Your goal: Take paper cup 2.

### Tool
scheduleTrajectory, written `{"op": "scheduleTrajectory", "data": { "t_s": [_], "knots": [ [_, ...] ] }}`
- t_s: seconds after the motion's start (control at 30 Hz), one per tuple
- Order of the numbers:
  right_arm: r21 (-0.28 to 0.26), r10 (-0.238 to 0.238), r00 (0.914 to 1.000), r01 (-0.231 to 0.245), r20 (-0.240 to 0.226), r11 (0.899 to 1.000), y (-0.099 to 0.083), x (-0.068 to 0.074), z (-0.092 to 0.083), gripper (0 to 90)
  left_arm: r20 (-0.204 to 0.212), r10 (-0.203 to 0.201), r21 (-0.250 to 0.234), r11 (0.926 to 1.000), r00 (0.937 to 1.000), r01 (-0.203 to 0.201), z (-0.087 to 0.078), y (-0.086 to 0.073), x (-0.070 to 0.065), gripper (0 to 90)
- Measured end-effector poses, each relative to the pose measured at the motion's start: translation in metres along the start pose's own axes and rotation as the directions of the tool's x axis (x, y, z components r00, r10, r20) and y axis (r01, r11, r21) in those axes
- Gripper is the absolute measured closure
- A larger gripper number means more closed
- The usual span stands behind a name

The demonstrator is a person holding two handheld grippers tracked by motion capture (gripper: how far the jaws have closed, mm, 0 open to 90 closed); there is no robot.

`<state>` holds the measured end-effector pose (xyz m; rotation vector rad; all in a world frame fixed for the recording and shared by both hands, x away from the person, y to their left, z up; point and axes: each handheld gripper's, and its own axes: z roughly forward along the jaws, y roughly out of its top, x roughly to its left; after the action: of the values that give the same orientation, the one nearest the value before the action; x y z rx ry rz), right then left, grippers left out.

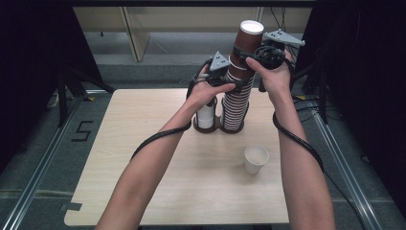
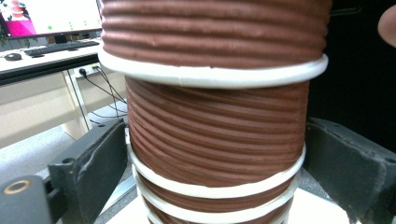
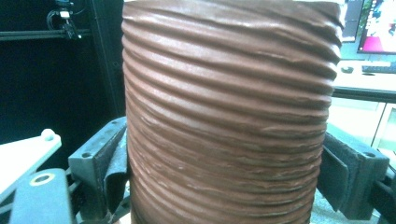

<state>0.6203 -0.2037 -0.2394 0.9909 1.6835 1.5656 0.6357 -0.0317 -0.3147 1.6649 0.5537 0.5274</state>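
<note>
Both grippers clamped on tall stack of brown ribbed cups [image 1: 238, 91], top cup [image 1: 248, 42] raised off it.

Stack stands in right ring of dark two-ring holder [image 1: 219, 127] at table's far middle; short white cup stack [image 1: 206, 114] in left ring. Left gripper [image 1: 225, 82] jaws pressed on the stack's upper cups, white rims between pads [image 2: 100, 163]. Right gripper [image 1: 249, 53] jaws grip the top cup's ribbed wall, pads [image 3: 112, 172] against both sides; cup tilted slightly, white inside, empty. One loose white cup [image 1: 255, 158] upright, empty, near right of light wood table [image 1: 143, 182]. Grey floor, black curtains both sides, desk with monitor in gripper views. Count: two stacks, one loose cup, one holder.
</note>
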Motion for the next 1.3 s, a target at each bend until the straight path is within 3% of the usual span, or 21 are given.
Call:
{"op": "scheduleTrajectory", "data": {
  "t_s": [0.3,0.5,1.0,1.3],
  "knots": [
    [-0.036,0.005,1.0000,-0.005,-0.002,0.999,0.007,0.002,-0.003,15.8,-0.004,0.014,0.004,0.9999,0.9999,-0.014,0.000,0.001,0.000,7.0],
    [-0.092,0.005,1.0000,-0.005,0.002,0.996,0.015,0.002,-0.008,15.9,-0.007,0.027,0.010,0.9996,0.9996,-0.026,0.000,0.002,0.000,7.0],
    [-0.132,0.011,0.9999,-0.012,-0.009,0.991,0.027,0.000,-0.017,16.1,-0.008,0.039,0.014,0.9991,0.9992,-0.039,0.000,0.003,0.000,7.1],
    [-0.187,0.022,0.9996,-0.025,-0.020,0.982,0.035,0.002,-0.027,16.2,-0.009,0.042,0.016,0.9990,0.9991,-0.041,-0.001,0.003,-0.001,7.2]
  ]
}}
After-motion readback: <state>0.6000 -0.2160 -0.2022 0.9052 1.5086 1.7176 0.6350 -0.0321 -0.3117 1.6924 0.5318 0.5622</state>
